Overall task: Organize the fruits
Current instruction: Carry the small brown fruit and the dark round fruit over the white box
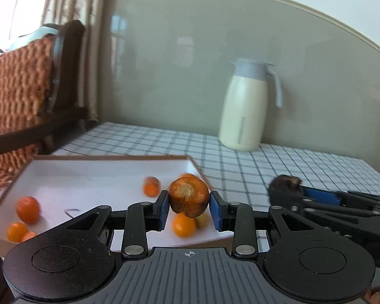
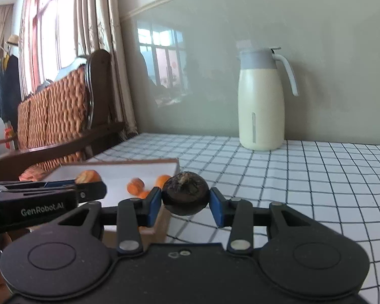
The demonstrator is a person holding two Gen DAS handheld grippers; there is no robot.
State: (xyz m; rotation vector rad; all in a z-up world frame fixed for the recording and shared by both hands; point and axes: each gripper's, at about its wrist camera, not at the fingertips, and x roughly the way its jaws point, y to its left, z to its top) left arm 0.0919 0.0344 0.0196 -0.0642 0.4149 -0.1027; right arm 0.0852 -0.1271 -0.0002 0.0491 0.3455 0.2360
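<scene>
Item one, the surface (image 2: 304,177): a checked cloth, with a cream jug (image 2: 262,106) standing at the far wall. Item two, the shallow white box (image 1: 101,169) at the near left of the surface, holding several small oranges (image 1: 27,209) loose on its floor. Item three, my left gripper (image 1: 189,204), clenched on a carrot stub (image 1: 188,196) held cut end toward the camera, above the box's right part. Item four, my right gripper (image 2: 185,198), grasping a dark round fruit (image 2: 185,193) just off the box's right edge, over the cloth. Handling notes, as I judge them: the carrot stub is stiff and light, with a ridged skin that should not slip; the pads sit on its flanks, which suits it. The dark fruit looks firm-skinned but round, so it could roll between the pads; I would keep the hold across its widest girth. The small oranges are soft-skinned and will roll freely if bumped.
</scene>
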